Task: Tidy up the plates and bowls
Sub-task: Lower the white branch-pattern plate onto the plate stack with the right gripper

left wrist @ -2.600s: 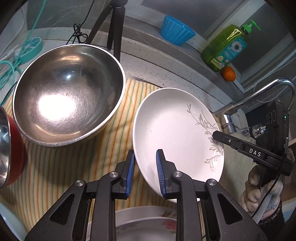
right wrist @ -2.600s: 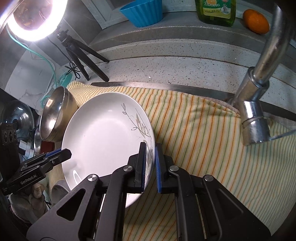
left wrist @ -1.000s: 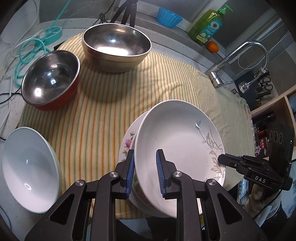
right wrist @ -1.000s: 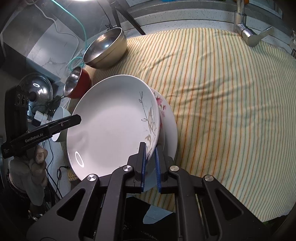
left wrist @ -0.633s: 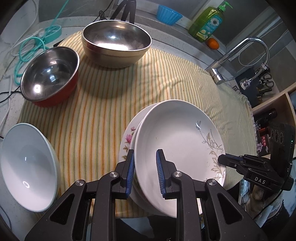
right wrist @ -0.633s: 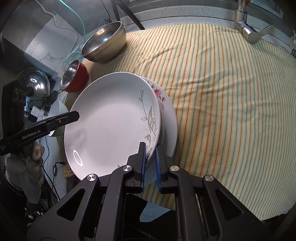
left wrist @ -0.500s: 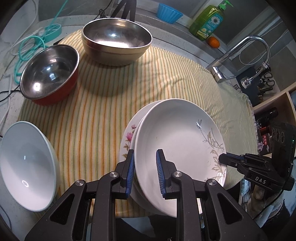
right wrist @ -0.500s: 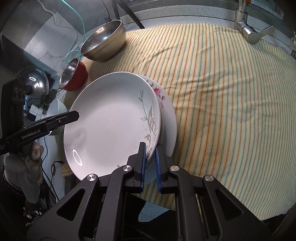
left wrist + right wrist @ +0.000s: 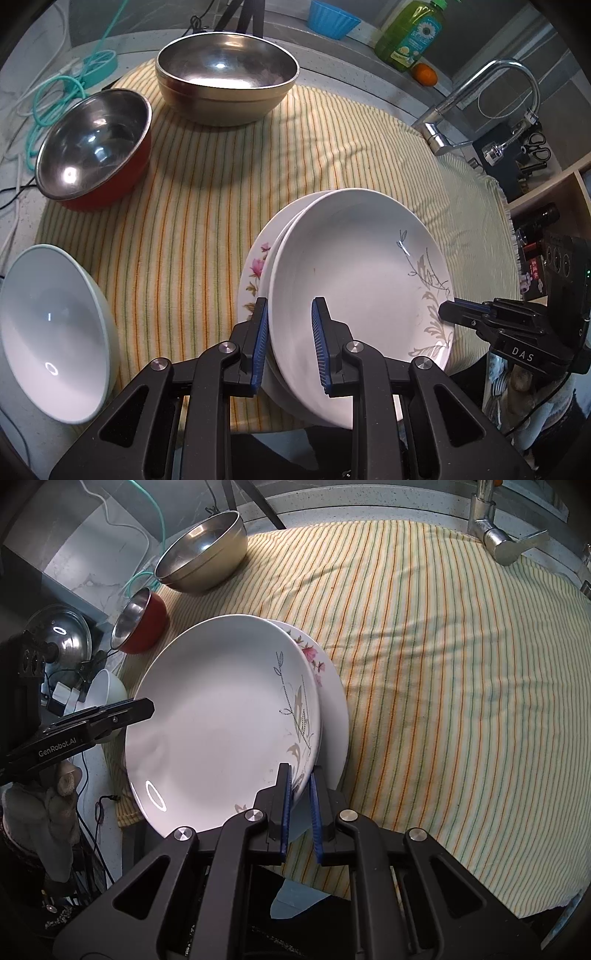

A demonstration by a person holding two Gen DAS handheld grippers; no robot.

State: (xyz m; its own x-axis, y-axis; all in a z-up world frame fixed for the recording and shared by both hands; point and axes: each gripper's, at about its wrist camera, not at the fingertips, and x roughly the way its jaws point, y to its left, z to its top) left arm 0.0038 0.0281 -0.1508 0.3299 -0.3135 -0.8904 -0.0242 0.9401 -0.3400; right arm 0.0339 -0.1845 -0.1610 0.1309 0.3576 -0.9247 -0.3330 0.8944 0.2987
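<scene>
A white plate with a grey leaf pattern (image 9: 354,280) (image 9: 221,720) lies over a pink-flower plate (image 9: 256,269) (image 9: 325,686) near the front edge of the striped cloth. My left gripper (image 9: 288,343) straddles the leaf plate's near rim with its jaws apart. My right gripper (image 9: 300,805) is shut on the leaf plate's opposite rim. A large steel bowl (image 9: 225,79) (image 9: 203,559), a red bowl with a steel inside (image 9: 94,147) (image 9: 142,618) and a white bowl (image 9: 48,347) (image 9: 105,692) stand apart on the left.
The striped cloth (image 9: 207,192) (image 9: 461,672) covers the counter. A tap (image 9: 476,96) (image 9: 498,535) stands at the far right. A green soap bottle (image 9: 410,33), an orange (image 9: 424,72) and a blue cup (image 9: 332,22) sit on the back ledge. Teal cable (image 9: 55,96) lies at left.
The leaf plate has come from beside the large steel bowl to the front edge and dropped onto the pink-flower plate. My left gripper's jaws stayed apart, and the right's gap has widened slightly.
</scene>
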